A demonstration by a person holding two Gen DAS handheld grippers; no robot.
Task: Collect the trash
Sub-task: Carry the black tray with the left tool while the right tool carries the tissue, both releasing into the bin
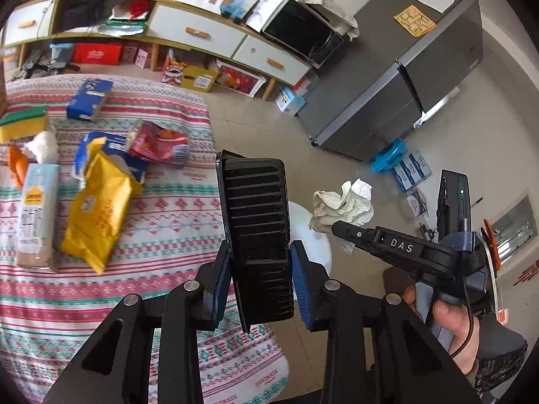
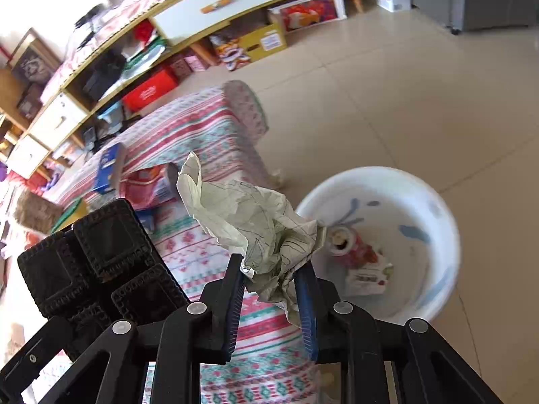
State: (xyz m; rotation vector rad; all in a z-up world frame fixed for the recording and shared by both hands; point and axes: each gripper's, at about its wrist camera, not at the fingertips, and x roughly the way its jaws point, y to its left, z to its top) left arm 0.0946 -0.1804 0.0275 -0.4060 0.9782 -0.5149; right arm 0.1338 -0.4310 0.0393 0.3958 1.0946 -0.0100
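The left gripper [image 1: 259,269] clamps a black tray [image 1: 256,229], the right gripper [image 2: 273,286] crumpled paper [image 2: 262,229]; the basin [image 2: 438,202] holds some trash, wrappers [image 1: 97,212] wait on the table [image 1: 168,229].

Around the white basin [image 2: 438,202] on the tiled floor [image 2: 387,101], the far and right sides are open tile, clear out to the grey refrigerator [image 1: 421,67] and the low cabinet [image 2: 215,6]. On its left the patterned table [image 2: 202,128] stands just beside the rim. The basin's mouth is open from above; a red can [image 2: 350,245] and a wrapper [image 2: 367,279] lie on its bottom.
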